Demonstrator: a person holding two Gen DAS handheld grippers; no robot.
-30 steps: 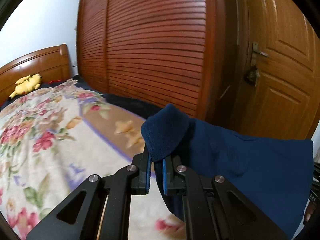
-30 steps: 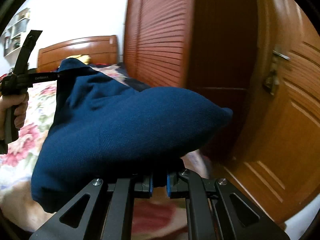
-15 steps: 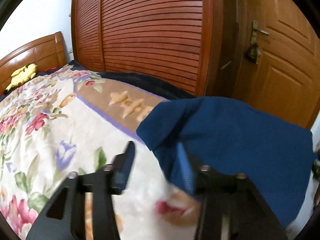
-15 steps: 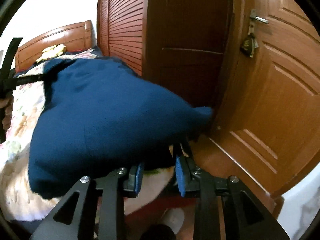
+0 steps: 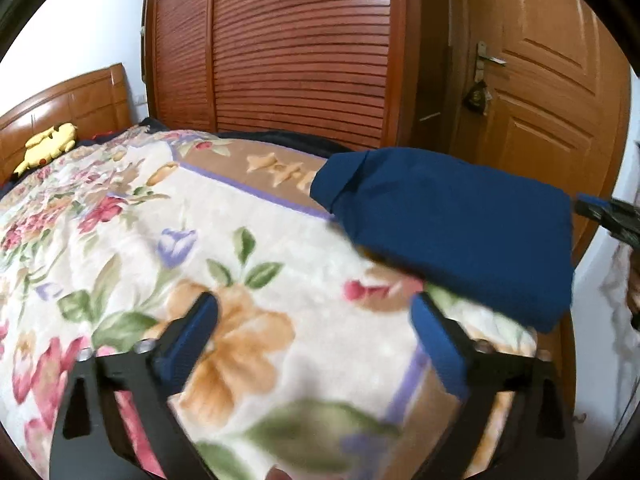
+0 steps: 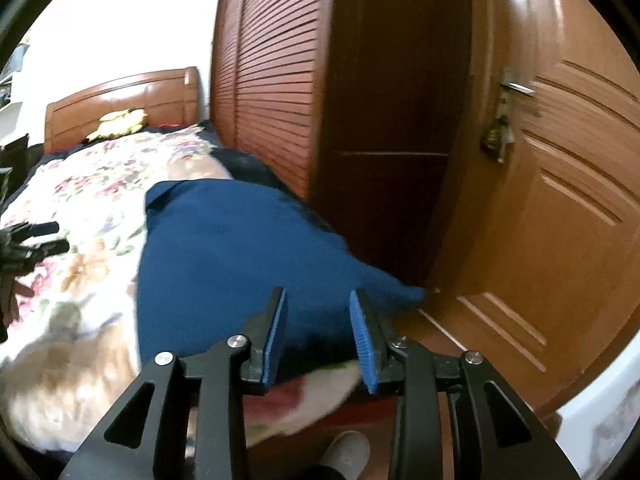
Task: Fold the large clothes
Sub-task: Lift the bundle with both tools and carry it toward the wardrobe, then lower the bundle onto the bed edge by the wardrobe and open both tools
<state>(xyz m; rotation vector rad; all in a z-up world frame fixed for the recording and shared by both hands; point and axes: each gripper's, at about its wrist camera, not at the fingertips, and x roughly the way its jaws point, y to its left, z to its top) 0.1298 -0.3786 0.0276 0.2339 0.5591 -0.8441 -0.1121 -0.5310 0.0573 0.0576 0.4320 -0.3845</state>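
Navy folded garment [image 6: 224,256] lies on the bed [image 5: 120,240] dead ahead of the wide-open, empty right tool [image 6: 316,336], right of the equally gaping left tool [image 5: 316,344].

The near half of the cream floral bed blanket [image 5: 256,320] is smeared by motion blur, its flowers soft-edged. The folded navy blue knit garment [image 5: 452,224] hides the blanket corner beneath it, and its lower edge is blurred too. In the right wrist view, that garment's near edge [image 6: 224,264] disappears behind the right gripper [image 6: 318,334]. The left gripper [image 6: 24,240] is cut off by the left edge there. A small dark object hanging under the door handle [image 5: 476,98] is too small to identify. A pale shoe [image 6: 346,454] is cropped at the bottom edge.
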